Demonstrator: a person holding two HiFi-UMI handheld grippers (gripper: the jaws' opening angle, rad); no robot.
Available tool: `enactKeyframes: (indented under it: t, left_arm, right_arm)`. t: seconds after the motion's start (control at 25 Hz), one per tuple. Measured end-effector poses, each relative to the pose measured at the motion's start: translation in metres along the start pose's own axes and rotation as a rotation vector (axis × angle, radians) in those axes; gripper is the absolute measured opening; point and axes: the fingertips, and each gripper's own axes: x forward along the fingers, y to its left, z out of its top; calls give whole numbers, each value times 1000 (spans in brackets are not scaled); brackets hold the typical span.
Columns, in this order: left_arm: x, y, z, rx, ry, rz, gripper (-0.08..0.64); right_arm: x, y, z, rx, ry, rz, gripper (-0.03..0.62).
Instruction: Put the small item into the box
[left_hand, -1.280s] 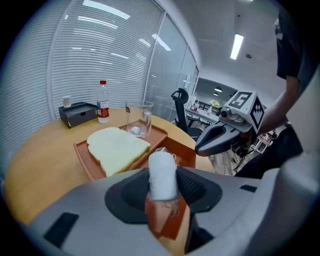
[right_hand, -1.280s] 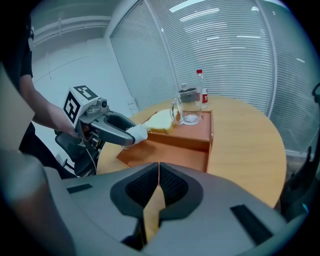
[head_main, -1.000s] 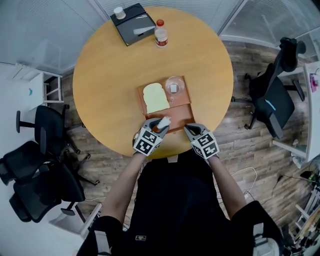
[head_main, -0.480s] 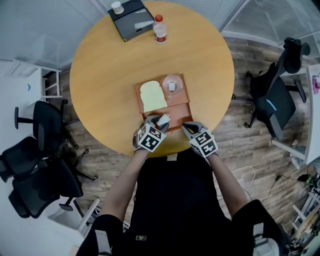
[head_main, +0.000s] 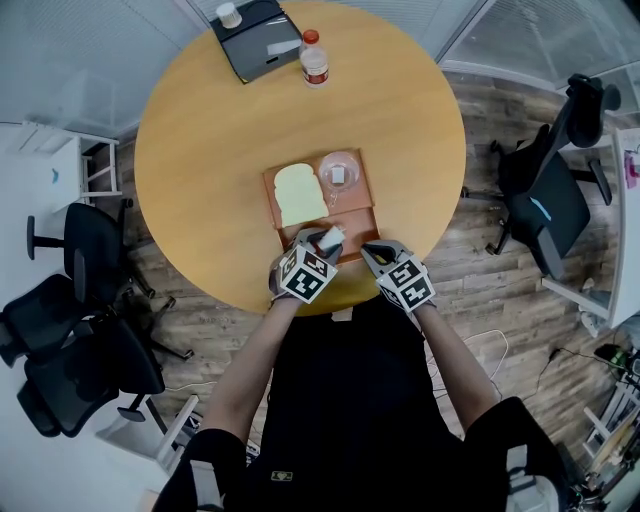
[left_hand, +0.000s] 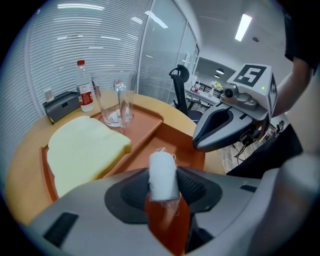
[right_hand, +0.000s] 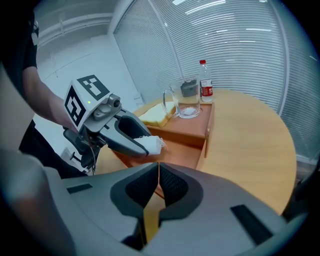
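A small white cloth roll is pinched between the pads of my left gripper, which is shut on it. In the head view the roll hangs over the near compartment of the orange-brown box. My right gripper is shut with nothing in it, just right of the left one, at the box's near right corner. The right gripper view shows the roll poking out of the left gripper's fingers.
In the box's far part lie a pale yellow sponge slab and a clear glass with a small thing inside. A red-capped bottle and a dark tray stand at the round table's far edge. Office chairs ring the table.
The head view has shifted a little. Both grippers stay at the box's near end, and the left one still holds the white roll.
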Motion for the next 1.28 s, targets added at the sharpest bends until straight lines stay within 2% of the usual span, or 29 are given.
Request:
enactKeyframes:
  t: [0.36,0.56,0.68,0.92,1.2,1.28]
  left_arm:
    - [14,0,5,10,44,-7,179]
    - [22,7,-6,6,102,7,179]
    - [22,13,-9,-7,101,24,179]
    - [28,10,-15,5,128,5,178]
    - [26,13,-11,-22,82,23,181]
    - [24,14,-10,-31,76,22,209]
  right_arm:
    - [-3,-5,-2,7,4,2,5]
    - [-3,-9,-2,11,3,-2,6]
    - [-3,-10,-1,9,2,-2,5]
    - [-2,-8,-2,11,6,-1,5]
    - [-3,-6,2,-2,6,4,6]
    - [-4,-6,4,-7,4,3,6]
